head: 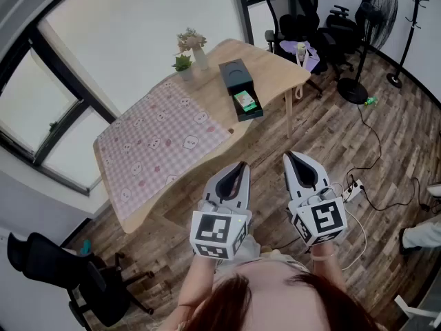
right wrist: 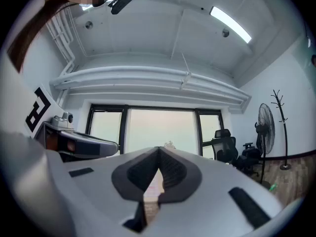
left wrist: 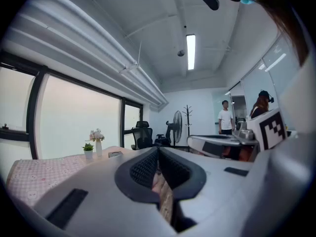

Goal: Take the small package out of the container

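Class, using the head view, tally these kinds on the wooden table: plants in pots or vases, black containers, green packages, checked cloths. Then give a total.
Plants: 2 (flower vase, small potted plant)
Black containers: 1
Green packages: 1
Checked cloths: 1
Total: 5

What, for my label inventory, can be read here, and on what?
No legible text anywhere.
Small green package in the black rectangular container: print too small to read.
Square black-and-white markers on the left gripper and right gripper: patterns, not words.
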Available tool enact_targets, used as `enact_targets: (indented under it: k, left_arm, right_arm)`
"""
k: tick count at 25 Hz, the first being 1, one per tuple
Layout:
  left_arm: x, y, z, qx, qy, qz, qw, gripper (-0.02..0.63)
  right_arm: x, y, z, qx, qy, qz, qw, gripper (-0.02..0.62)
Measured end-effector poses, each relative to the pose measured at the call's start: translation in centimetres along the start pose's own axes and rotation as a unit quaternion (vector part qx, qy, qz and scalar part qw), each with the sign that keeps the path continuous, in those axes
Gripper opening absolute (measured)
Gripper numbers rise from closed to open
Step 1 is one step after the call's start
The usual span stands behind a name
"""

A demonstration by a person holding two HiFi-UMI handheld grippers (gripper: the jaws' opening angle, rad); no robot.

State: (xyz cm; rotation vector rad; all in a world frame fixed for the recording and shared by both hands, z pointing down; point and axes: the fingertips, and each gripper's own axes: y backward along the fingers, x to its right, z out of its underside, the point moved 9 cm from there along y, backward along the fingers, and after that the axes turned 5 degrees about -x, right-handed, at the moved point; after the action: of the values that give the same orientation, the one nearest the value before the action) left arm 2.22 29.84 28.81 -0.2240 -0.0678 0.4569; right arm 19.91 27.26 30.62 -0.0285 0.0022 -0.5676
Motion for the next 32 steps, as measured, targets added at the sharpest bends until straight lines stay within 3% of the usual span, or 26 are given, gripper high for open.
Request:
enact_targets:
  k: [5, 11, 16, 25, 32]
  left_arm:
    - [-0.9, -0.2, 0.0, -0.001, 0.001, 0.003, 1.0, 0.015]
    - [-3.2, -1.6, 0.2, -0.003, 0.005, 0.007, 1.0, 0.015]
    - [-6.1, -3.4, -0.1, -0.004, 0.007, 0.011, 0.9999, 0.015]
    - [-12.4, -6.7, -0.3, -0.01, 0.005, 0.017, 0.9998, 0.015]
    - [-16.3, -8.8, -0.4, -0.011, 0.015, 0.029, 0.9994, 0.015]
  right_arm:
    - [-0.2, -0.7, 0.0, 0.007, -0.001, 0.01, 1.0, 0.0]
    - [-0.5, -3.2, 0.2, 0.005, -0.015, -0.008, 1.0, 0.0]
    - [-0.7, -6.5, 0.4, -0.005, 0.001, -0.001, 1.0, 0.0]
    - [-0.4, -13.2, 0.8, -0.01, -0.026, 0.009, 1.0, 0.0]
    - [-0.6, -17.3, 0.6, -0.027, -0.017, 0.026, 0.999, 0.0]
